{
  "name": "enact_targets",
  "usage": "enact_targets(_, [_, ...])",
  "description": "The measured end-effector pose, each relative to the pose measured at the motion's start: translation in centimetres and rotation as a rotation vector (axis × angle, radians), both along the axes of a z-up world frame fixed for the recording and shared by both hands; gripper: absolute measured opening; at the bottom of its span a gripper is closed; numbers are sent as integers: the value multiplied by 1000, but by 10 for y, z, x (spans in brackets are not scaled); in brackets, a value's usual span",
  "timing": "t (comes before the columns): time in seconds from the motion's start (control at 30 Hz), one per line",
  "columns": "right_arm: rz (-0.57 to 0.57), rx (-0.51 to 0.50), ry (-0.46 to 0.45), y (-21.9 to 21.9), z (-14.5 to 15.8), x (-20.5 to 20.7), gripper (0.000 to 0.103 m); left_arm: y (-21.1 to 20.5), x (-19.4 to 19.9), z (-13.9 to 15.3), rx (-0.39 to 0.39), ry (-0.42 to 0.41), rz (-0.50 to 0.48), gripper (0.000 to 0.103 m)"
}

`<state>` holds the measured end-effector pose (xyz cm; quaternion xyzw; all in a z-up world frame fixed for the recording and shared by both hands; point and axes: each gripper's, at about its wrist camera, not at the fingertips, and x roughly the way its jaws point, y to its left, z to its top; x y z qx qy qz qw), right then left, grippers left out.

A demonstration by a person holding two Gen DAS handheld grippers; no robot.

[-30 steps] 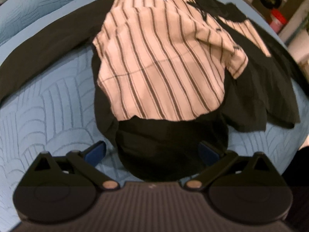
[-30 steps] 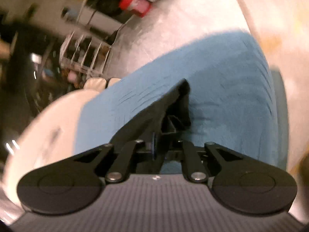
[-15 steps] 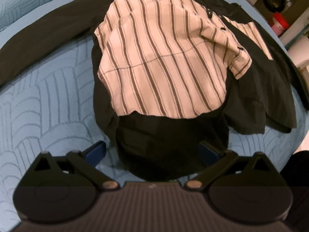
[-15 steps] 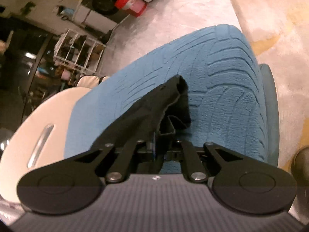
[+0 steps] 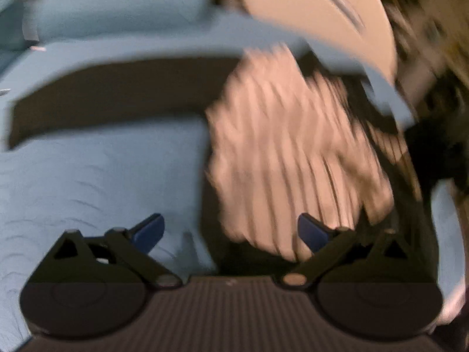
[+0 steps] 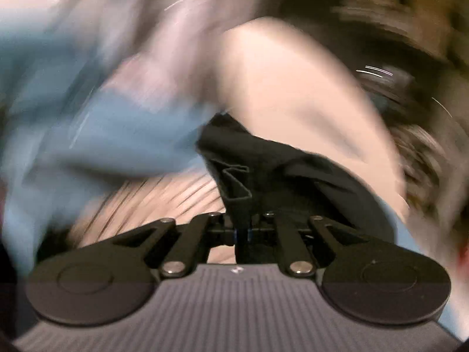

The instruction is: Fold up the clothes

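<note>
right gripper pinches a fold of the black jacket at frame centre - left gripper gapes wide, empty; striped lining exposed, folding barely begun.

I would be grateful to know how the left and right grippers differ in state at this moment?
The left gripper is open, its blue pads spread wide and holding nothing; the right gripper is shut on a fold of black garment fabric. The left looks onto the pink striped lining on the blue quilted bedspread; the right's view is heavily blurred. Both are black two-finger grippers.
</note>
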<state>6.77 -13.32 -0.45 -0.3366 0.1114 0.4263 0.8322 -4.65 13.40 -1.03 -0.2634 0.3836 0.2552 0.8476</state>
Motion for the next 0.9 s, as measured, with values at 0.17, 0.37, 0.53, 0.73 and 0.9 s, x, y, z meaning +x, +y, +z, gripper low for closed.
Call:
enact_targets(0.17, [96, -271, -126, 51, -75, -52, 12, 41, -44, 4, -17, -36, 124, 103])
enact_targets(0.37, [36, -96, 172, 11, -26, -35, 60, 150, -93, -56, -368, -138, 474, 103])
enact_targets(0.53, [-165, 166, 485, -76, -8, -33, 61, 204, -100, -89, -501, -305, 637, 103])
enact_targets(0.73, [-310, 285, 578, -134, -21, -21, 61, 226, -71, -92, -456, -305, 756, 103])
enact_targets(0.9, [-351, 401, 635, -149, -12, -7, 61, 232, -49, -79, -410, -208, 753, 9])
